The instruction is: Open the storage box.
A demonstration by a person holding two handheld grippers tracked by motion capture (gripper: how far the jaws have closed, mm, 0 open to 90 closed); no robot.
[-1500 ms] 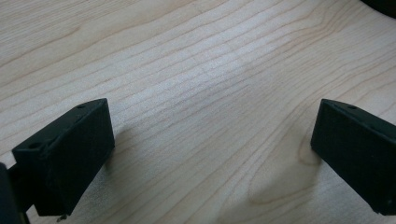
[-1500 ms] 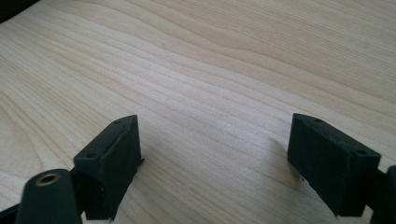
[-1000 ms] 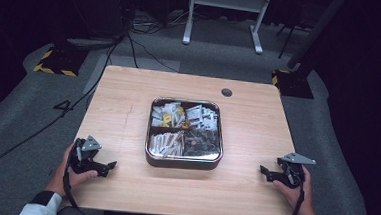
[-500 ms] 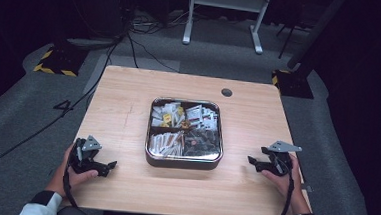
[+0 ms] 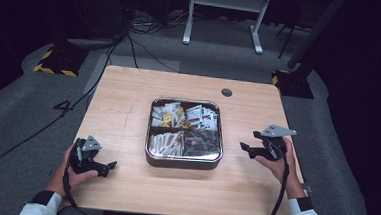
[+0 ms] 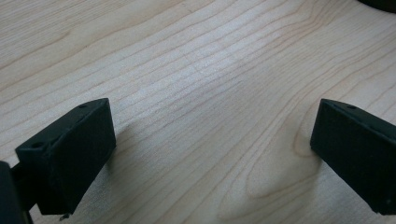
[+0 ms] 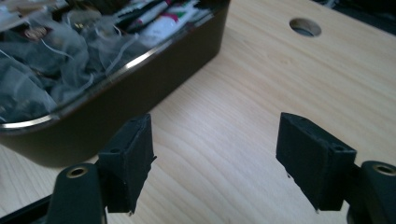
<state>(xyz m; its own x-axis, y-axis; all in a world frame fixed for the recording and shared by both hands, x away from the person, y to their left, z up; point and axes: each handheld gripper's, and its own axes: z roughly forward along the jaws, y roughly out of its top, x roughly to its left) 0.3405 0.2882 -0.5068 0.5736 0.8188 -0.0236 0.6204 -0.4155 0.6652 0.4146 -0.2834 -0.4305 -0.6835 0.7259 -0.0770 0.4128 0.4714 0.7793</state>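
Hovering just beside the tray (image 5: 183,160), the right gripper (image 5: 248,147) is aimed at its tea bags (image 7: 42,74), jaws apart and empty after narrowing slightly; the tray is set mid-table (image 5: 129,98) for either hand. The left gripper (image 5: 109,166) is rested near the front edge, jaws apart, nothing between them.

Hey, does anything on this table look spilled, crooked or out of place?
Nothing stands out. The divided tray sits square mid-table with its sachets and tea bags inside their compartments, and nothing has spilled onto the table.
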